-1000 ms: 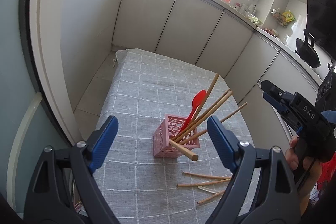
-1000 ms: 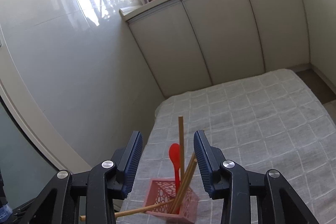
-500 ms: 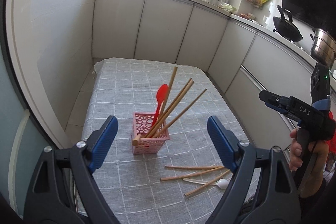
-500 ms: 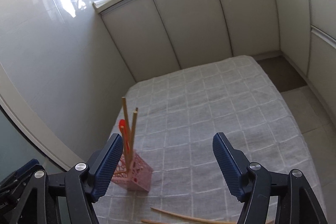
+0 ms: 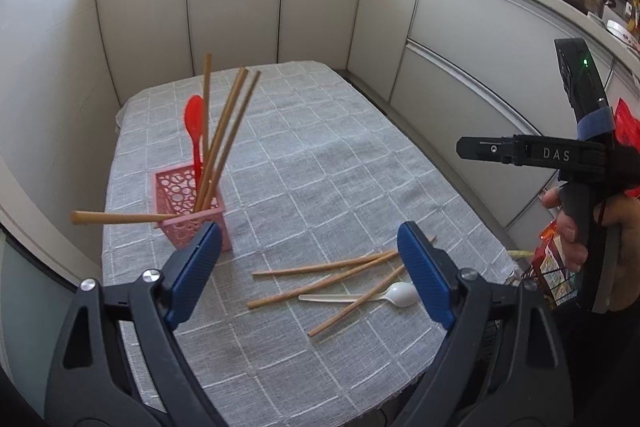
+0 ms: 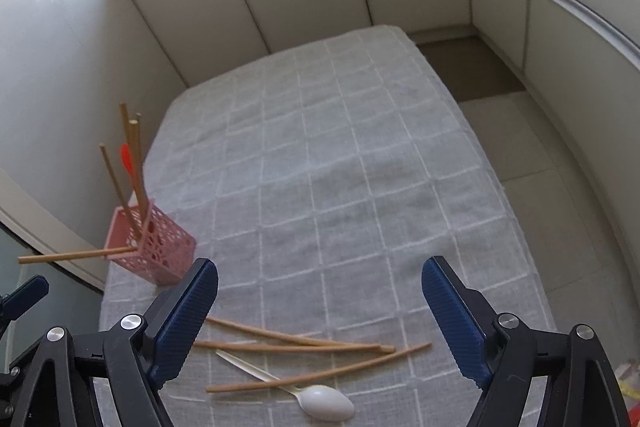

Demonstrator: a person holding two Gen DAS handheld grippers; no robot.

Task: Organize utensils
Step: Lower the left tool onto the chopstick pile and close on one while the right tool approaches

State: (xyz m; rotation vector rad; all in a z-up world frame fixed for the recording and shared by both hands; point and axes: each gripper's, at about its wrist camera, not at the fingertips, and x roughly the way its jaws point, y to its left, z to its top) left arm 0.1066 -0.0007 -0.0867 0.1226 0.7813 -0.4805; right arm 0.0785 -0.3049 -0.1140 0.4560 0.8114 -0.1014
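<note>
On your desk (image 5: 360,155), covered in grey checked cloth, a pink openwork basket (image 5: 188,199) stands near the left edge. It holds a red spoon (image 5: 194,123) and several wooden chopsticks (image 5: 228,131) leaning upright; one more chopstick (image 5: 116,217) pokes sideways out over its rim. Three loose chopsticks (image 6: 296,347) and a white spoon (image 6: 324,403) lie crossed on the cloth near the front edge. Your left claw (image 5: 310,267) gapes wide and holds nothing. Your right claw (image 6: 320,319) has just been opening, now wide above the loose pile, nothing between its jaws.
</note>
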